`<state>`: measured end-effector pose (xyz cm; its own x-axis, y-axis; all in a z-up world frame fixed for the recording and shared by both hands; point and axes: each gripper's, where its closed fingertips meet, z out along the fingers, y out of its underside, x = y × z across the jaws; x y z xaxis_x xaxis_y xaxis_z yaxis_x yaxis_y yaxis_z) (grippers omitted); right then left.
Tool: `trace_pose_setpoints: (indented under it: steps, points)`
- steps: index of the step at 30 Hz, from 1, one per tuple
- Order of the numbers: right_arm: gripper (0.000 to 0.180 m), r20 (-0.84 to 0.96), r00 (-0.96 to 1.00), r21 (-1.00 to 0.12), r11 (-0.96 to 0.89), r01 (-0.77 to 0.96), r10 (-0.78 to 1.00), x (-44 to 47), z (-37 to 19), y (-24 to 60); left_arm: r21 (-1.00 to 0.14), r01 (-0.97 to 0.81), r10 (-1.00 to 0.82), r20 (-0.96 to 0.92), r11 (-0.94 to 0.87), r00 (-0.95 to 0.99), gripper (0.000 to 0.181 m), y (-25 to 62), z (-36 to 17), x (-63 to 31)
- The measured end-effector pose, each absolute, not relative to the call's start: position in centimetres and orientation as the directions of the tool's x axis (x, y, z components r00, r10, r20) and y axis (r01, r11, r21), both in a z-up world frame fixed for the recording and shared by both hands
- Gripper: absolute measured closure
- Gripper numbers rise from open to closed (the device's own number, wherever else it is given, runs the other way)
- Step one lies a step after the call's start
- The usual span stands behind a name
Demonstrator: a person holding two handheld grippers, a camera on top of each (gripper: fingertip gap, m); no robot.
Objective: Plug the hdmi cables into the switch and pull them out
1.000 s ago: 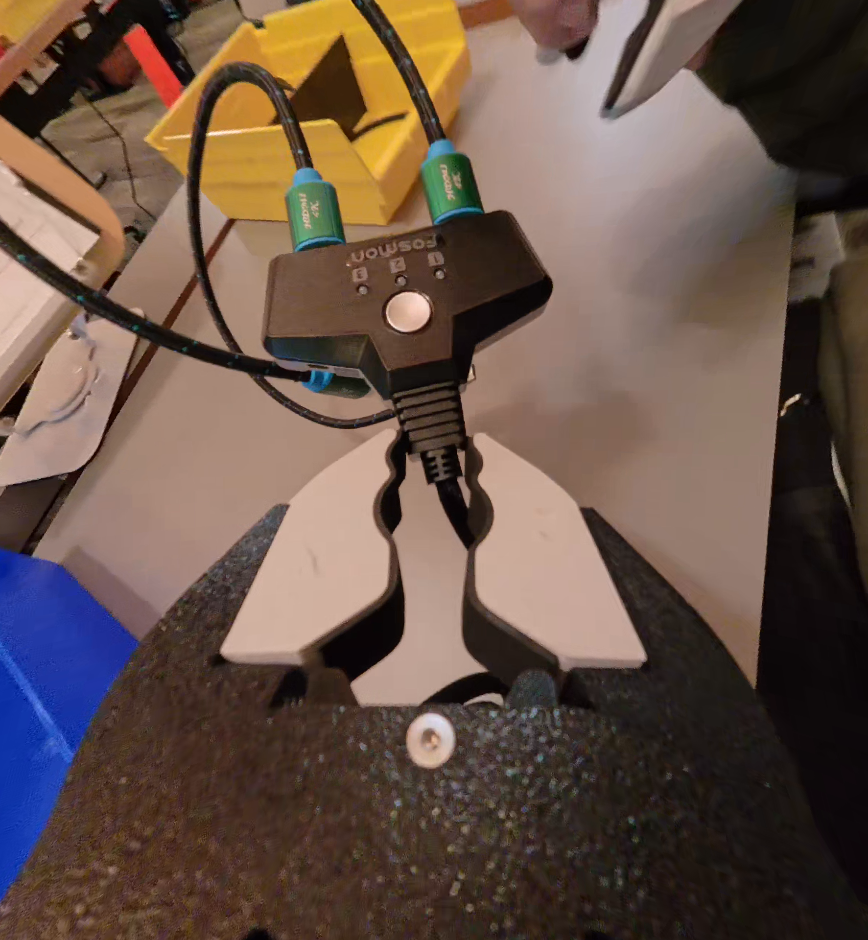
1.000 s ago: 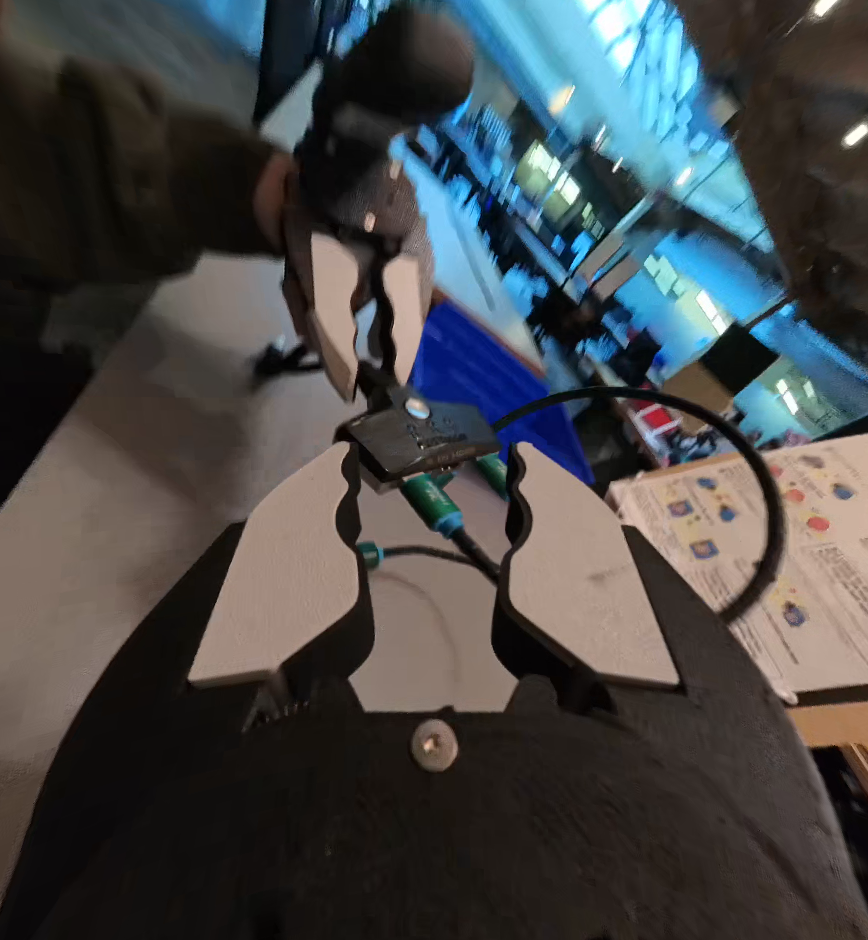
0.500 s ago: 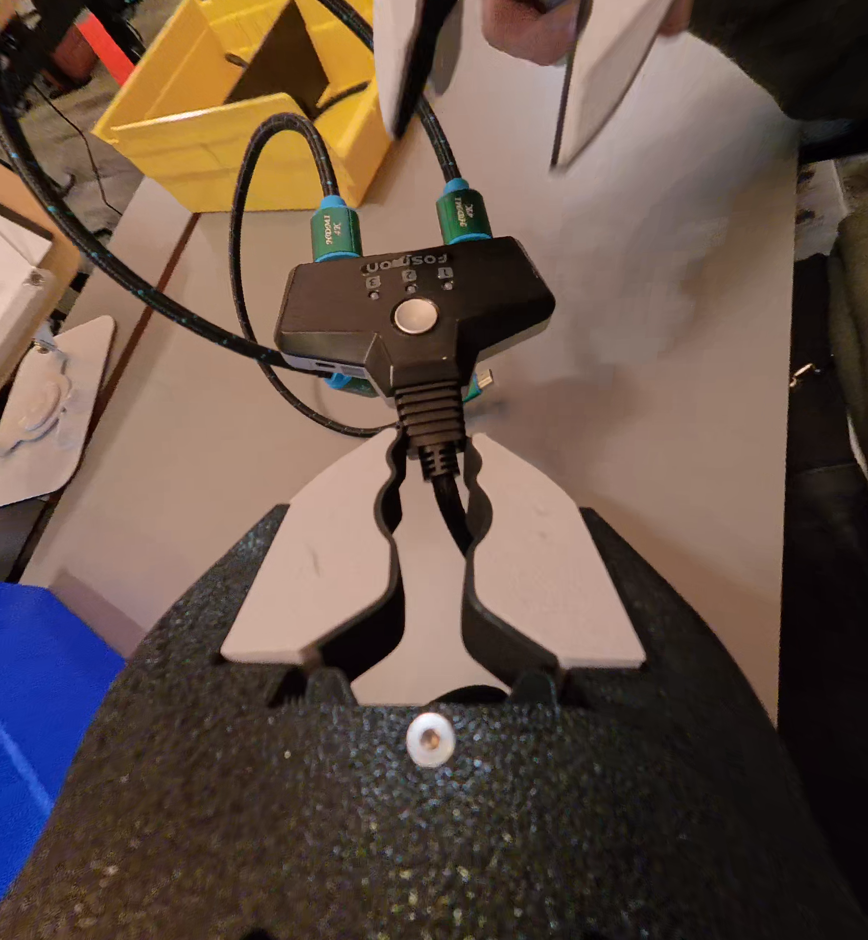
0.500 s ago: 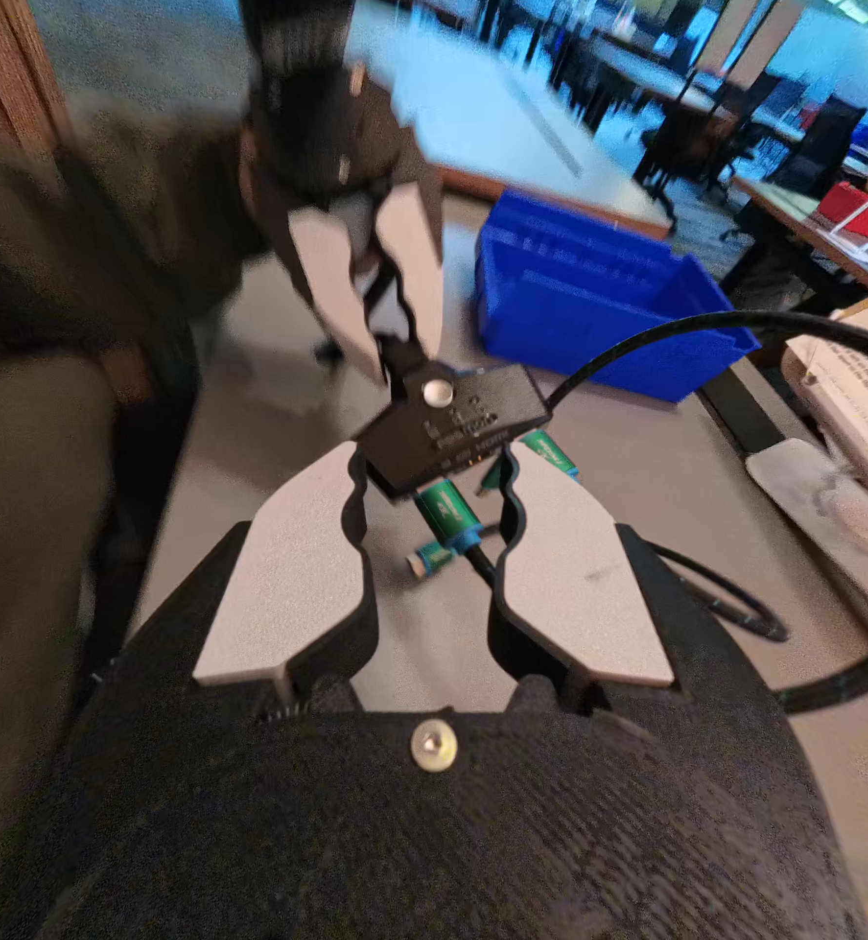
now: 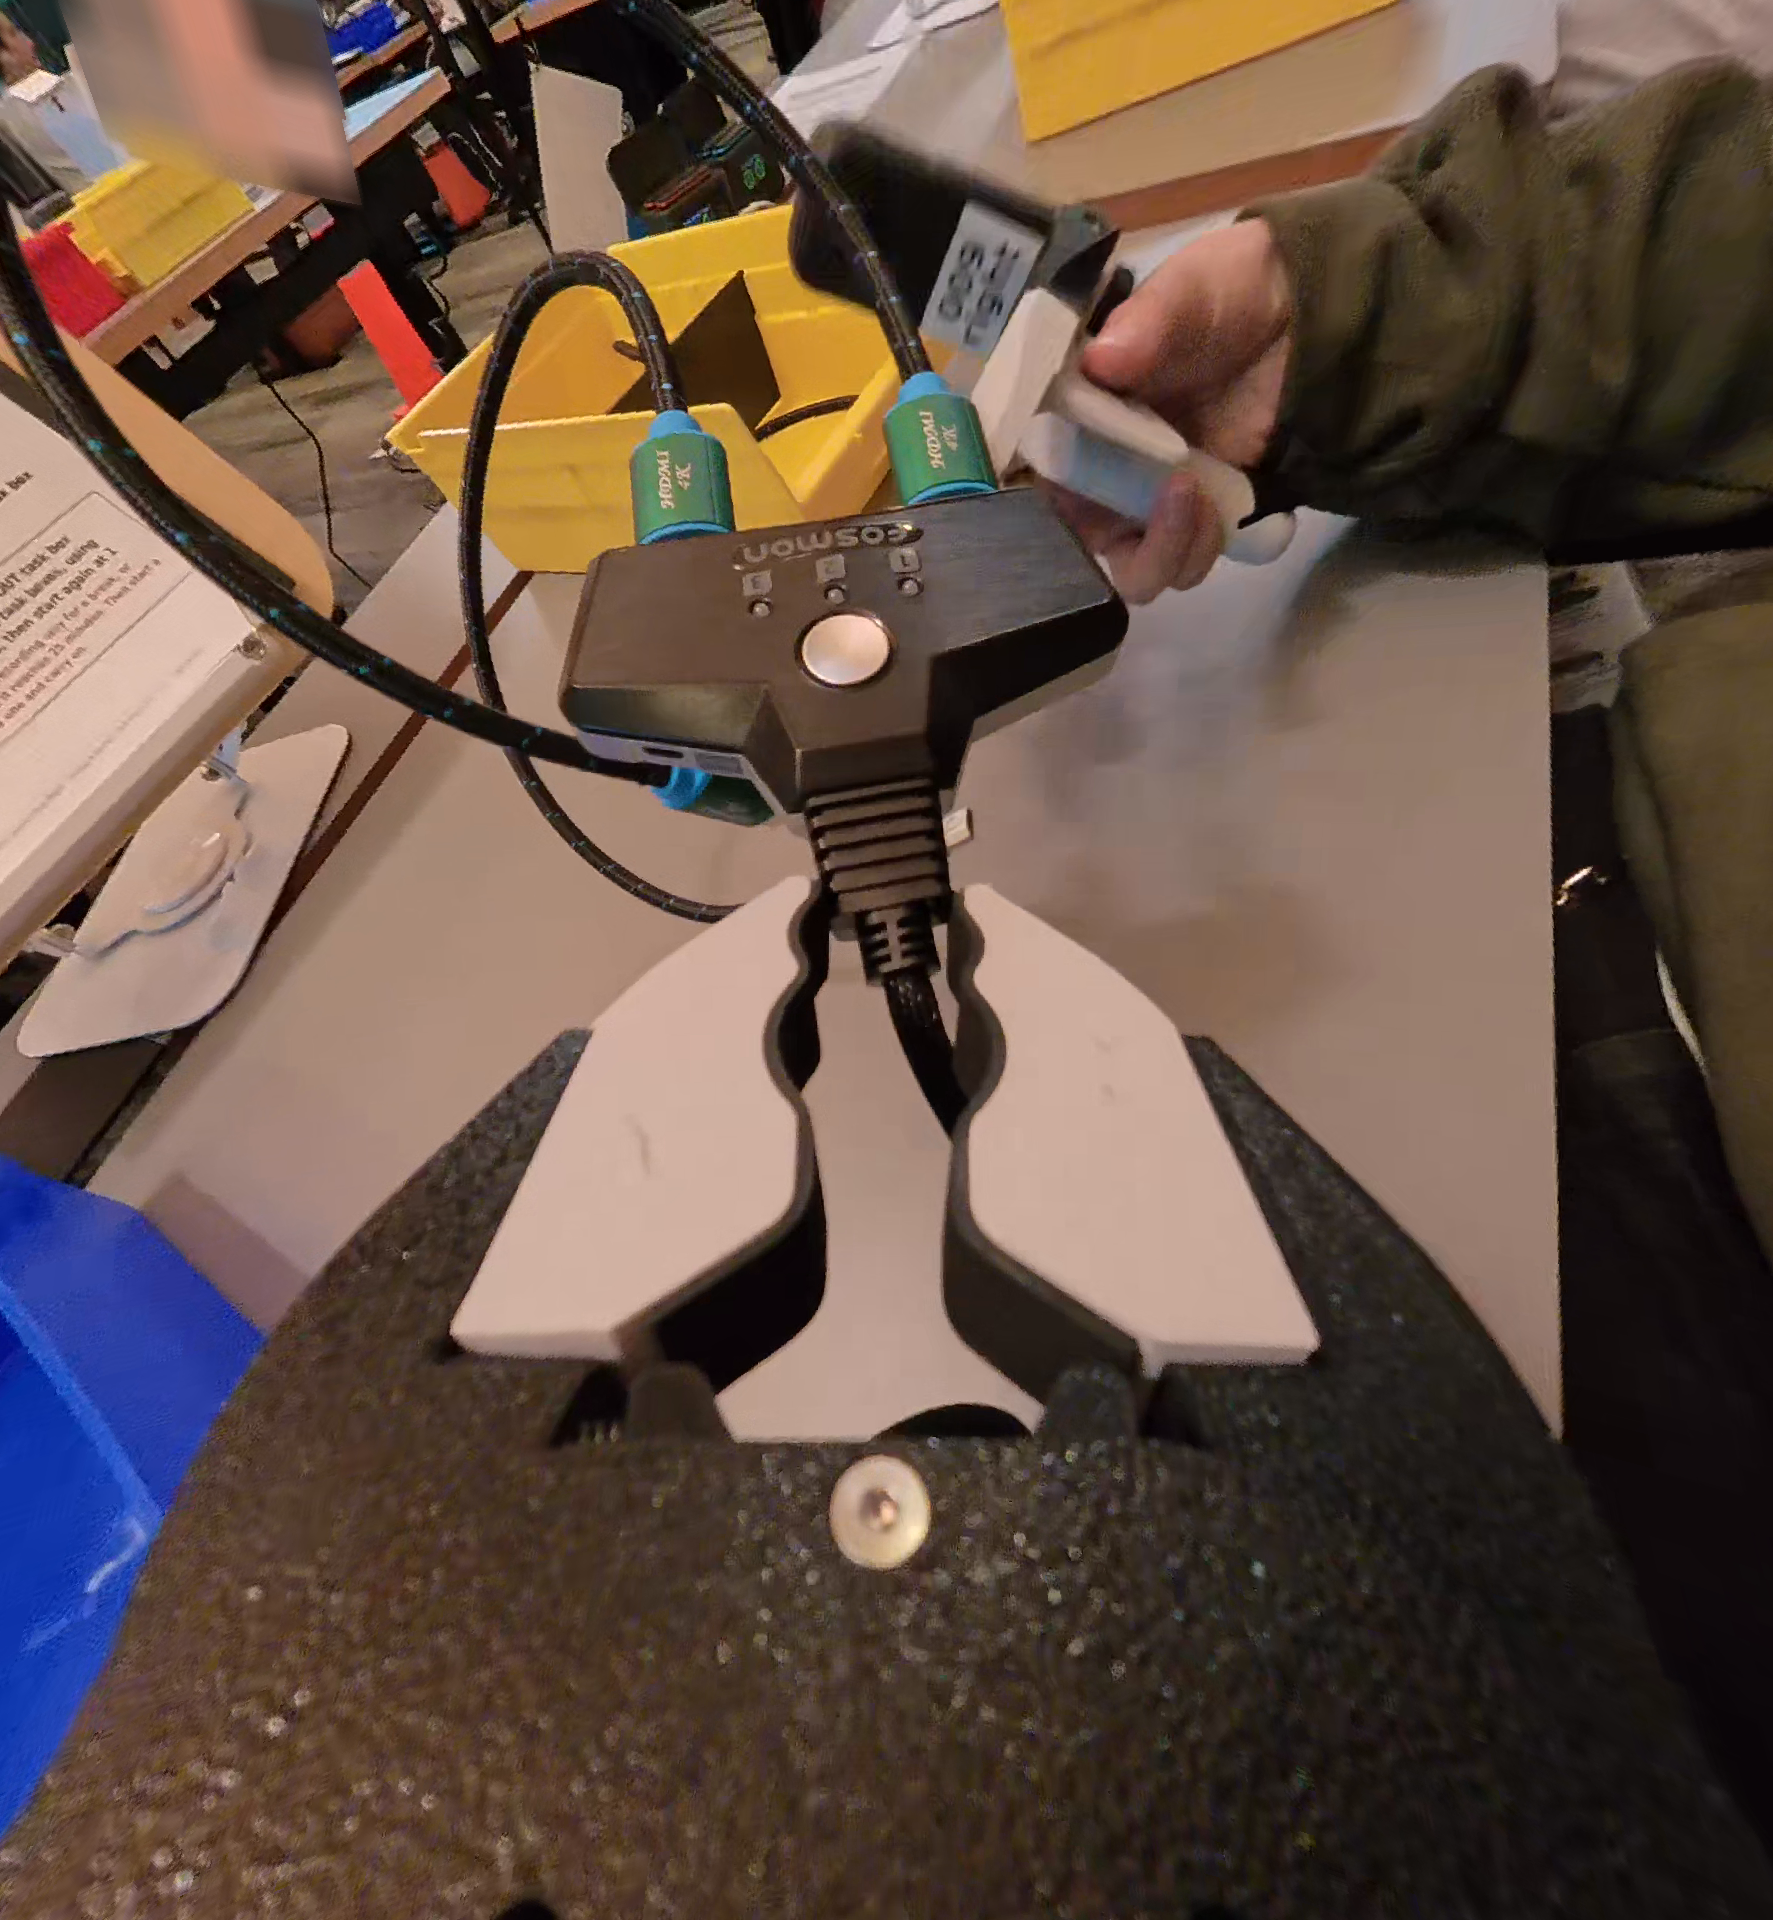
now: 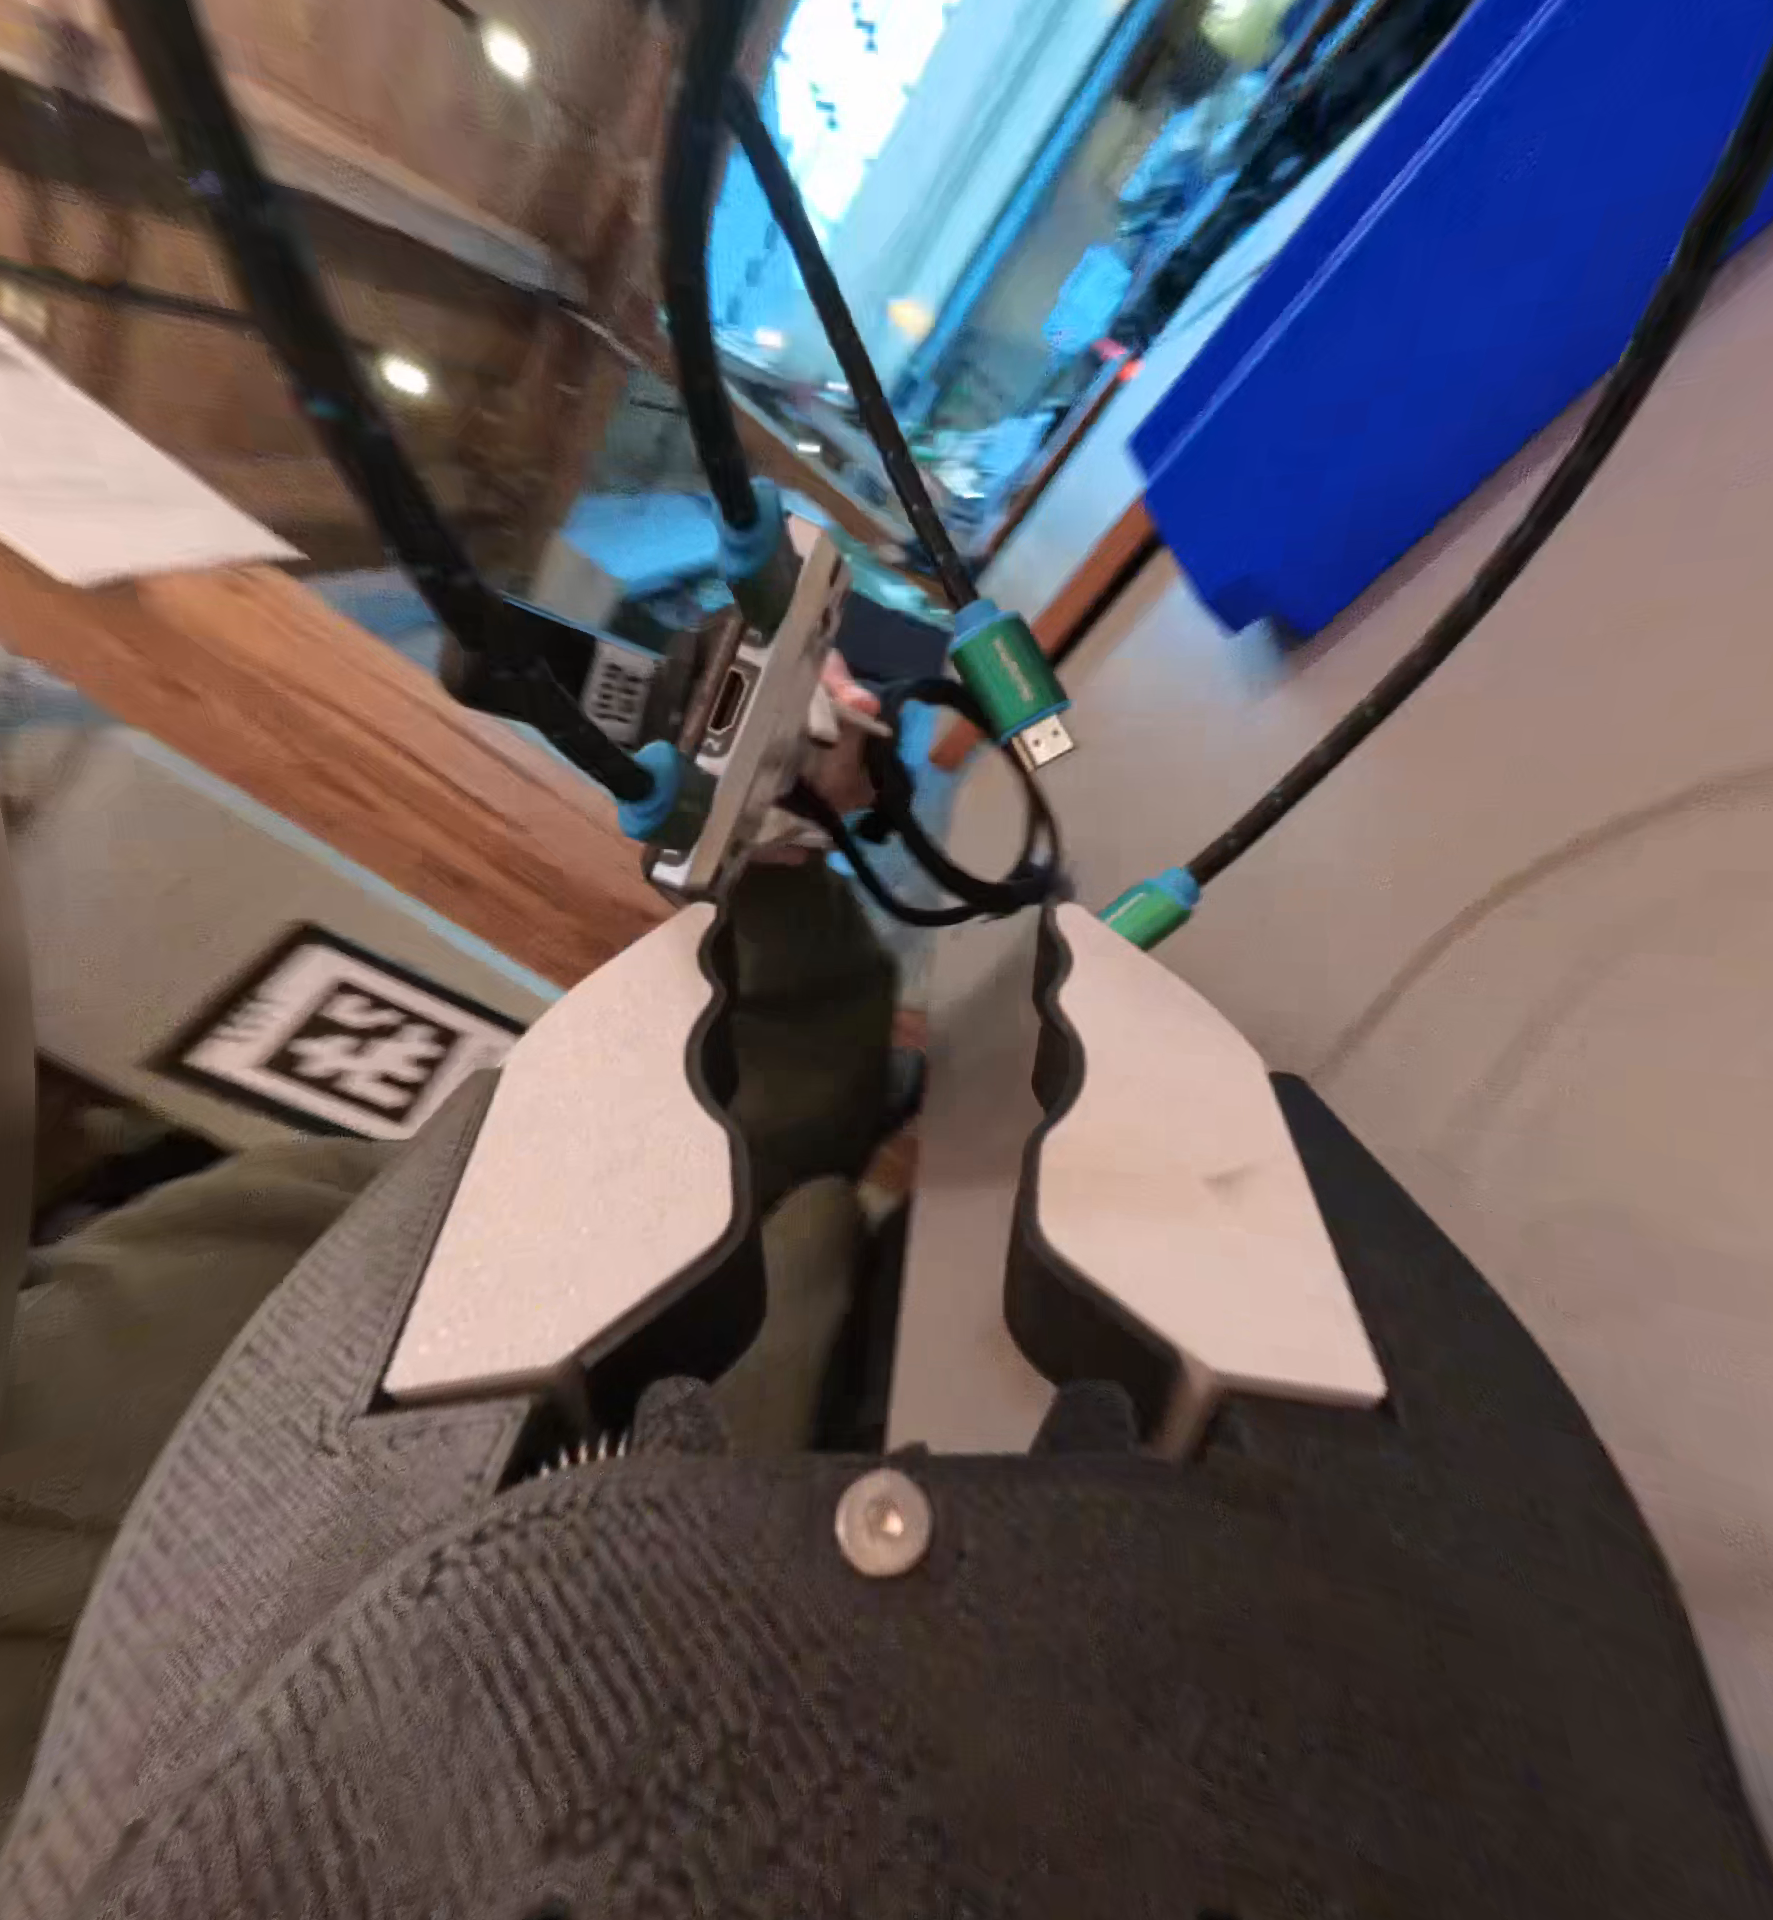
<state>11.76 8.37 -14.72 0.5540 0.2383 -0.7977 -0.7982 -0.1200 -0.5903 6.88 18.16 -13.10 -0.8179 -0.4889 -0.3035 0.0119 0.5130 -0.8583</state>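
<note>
Switch, black T-shaped HDMI box (image 5: 846, 634): left gripper (image 5: 887, 914) jaws pinching its ribbed cable neck. Right gripper (image 6: 877, 914) jaws spread, empty. Advice: clamp green-shelled plug (image 5: 939, 442), pull straight along port axis.

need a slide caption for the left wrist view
Left gripper clamps the black switch by its cable stub, two green HDMI plugs seated.

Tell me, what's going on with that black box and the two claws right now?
Left gripper shut on switch tail. Right gripper open, empty. Two green plugs seated, one port empty. Loose plug dangling beside.
</note>
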Motion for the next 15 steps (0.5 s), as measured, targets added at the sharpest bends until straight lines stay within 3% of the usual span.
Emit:
trace_pose_setpoints:
  steps: [5, 6, 12, 15]
  points:
    - [0.126, -0.838, 0.392, -0.462, -0.111, -0.880, 0.380, 10.7, -13.8, 9.8, -0.813, 0.091, -0.405, -0.379, 0.574, -0.832, 0.160, 17.3, -13.8, 6.4]
    - [0.136, -0.835, 0.372, -0.454, -0.124, -0.882, 0.406, 10.1, -13.4, 10.1, -0.804, 0.105, -0.391, -0.393, 0.585, -0.833, 0.160, 17.2, -13.9, 6.3]
    - [0.129, -0.821, 0.301, -0.427, -0.172, -0.888, 0.485, 8.1, -12.3, 11.0, -0.736, 0.152, -0.318, -0.456, 0.660, -0.831, 0.160, 16.6, -14.1, 5.3]
    - [0.131, -0.807, 0.341, -0.467, -0.168, -0.868, 0.482, 7.7, -12.1, 10.9, -0.708, 0.136, -0.306, -0.460, 0.693, -0.834, 0.160, 16.5, -14.5, 5.2]
